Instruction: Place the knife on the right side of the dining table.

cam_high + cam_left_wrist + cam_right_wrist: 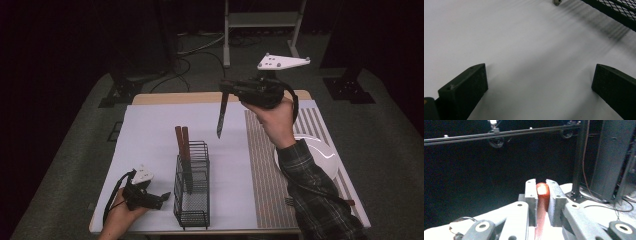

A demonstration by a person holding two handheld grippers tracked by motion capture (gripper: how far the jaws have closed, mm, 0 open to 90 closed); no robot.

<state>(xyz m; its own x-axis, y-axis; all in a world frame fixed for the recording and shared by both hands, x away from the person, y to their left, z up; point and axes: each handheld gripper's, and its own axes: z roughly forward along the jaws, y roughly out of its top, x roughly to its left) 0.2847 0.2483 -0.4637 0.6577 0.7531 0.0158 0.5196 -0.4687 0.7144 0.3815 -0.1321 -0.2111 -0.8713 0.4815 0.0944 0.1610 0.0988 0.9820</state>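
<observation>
The table (150, 125) carries a white sheet across its left and middle, with a striped mat (265, 165) along its right side. A white plate (320, 155) lies on the mat at about 3 o'clock from the table's centre, partly hidden by the person's plaid sleeve (315, 195).

A black wire caddy (192, 192) stands just toward 6 o'clock from the centre, near the front edge. Two knives with reddish-brown handles (181, 142) stand upright in its far end, handles up, touching each other.

The right gripper (231, 89) is held high over the far part of the table at about 12 o'clock, well clear of the caddy. Its fingers (531, 195) are pinching a knife (221, 116) by the reddish handle, whose butt end pokes out between them in the right gripper view. The blade hangs straight down, tip above bare white sheet, with open surface all around it.

The left gripper (164, 196) rests low at about 8 o'clock near the front left corner, just beside the caddy's left wall. Its fingers (465, 87) are spread wide over bare sheet, nothing between them; the caddy's mesh corner shows at upper right in the left gripper view.
</observation>
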